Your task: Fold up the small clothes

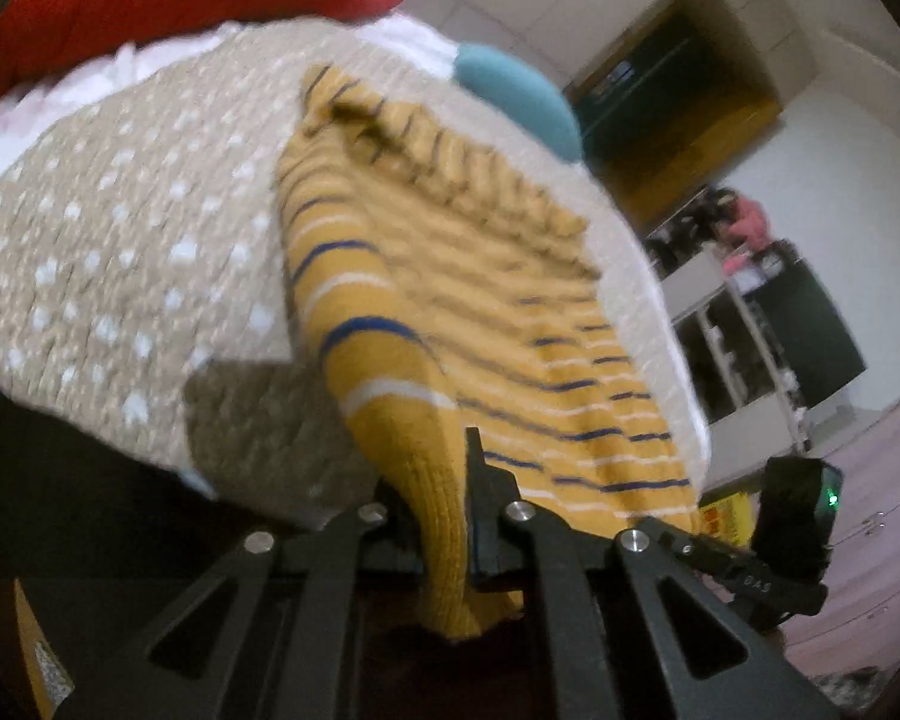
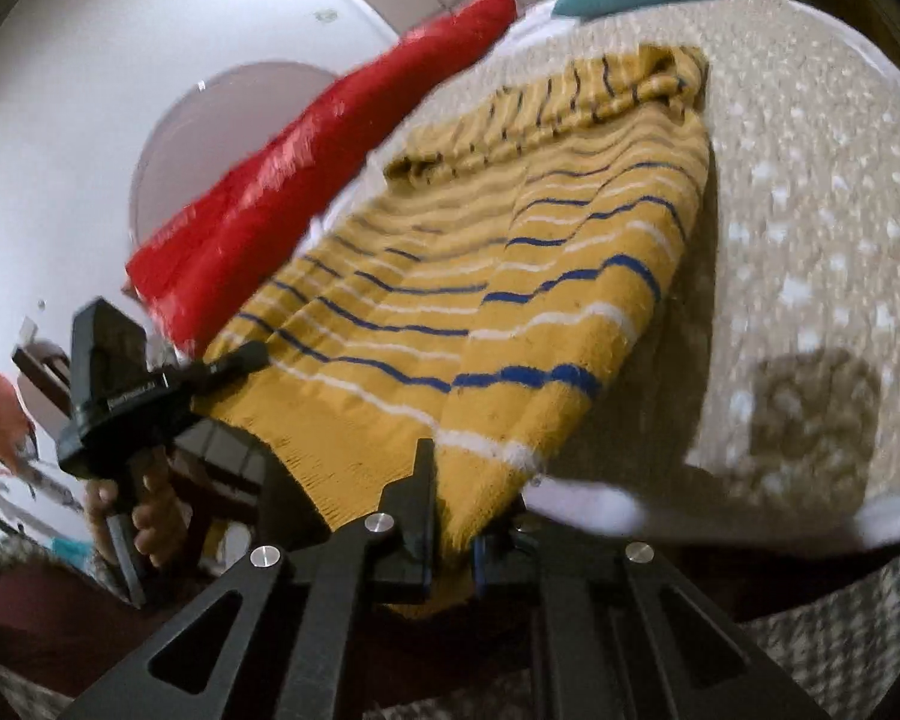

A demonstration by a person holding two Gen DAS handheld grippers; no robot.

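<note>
Writing: small raised letters on the left gripper's (image 1: 450,516) side bar read roughly "DAS", too blurred to be sure; a yellow label low at the right edge of the sweater in the left wrist view had red print, unreadable. No brand tag showed on the sweater (image 1: 450,276).

Sweater: mustard yellow knit with thin blue and white stripes, lying stretched along the bed (image 1: 120,228), on a tan blanket with white dots. Its near end hung over the bed's edge toward both cameras. Far end bunched up near a teal pillow (image 1: 522,96). A red pillow (image 1: 168,6) sat at the far side of the bed, apart from the sweater.

Left gripper: fingers (image 1: 486,516) clamped together on one near corner of the sweater, fabric pinched between them and drooping below. It pointed downward at a slant toward the bed.

Right gripper (image 2: 456,516): fingers (image 2: 417,510) clamped on the other near corner, yellow knit squeezed between them. Same downward slant.

Right wrist view also caught the left gripper from the side, gripping the sweater's hem, with a bare hand (image 2: 144,516) wrapped around its handle below. Both views were motion-blurred.
</note>
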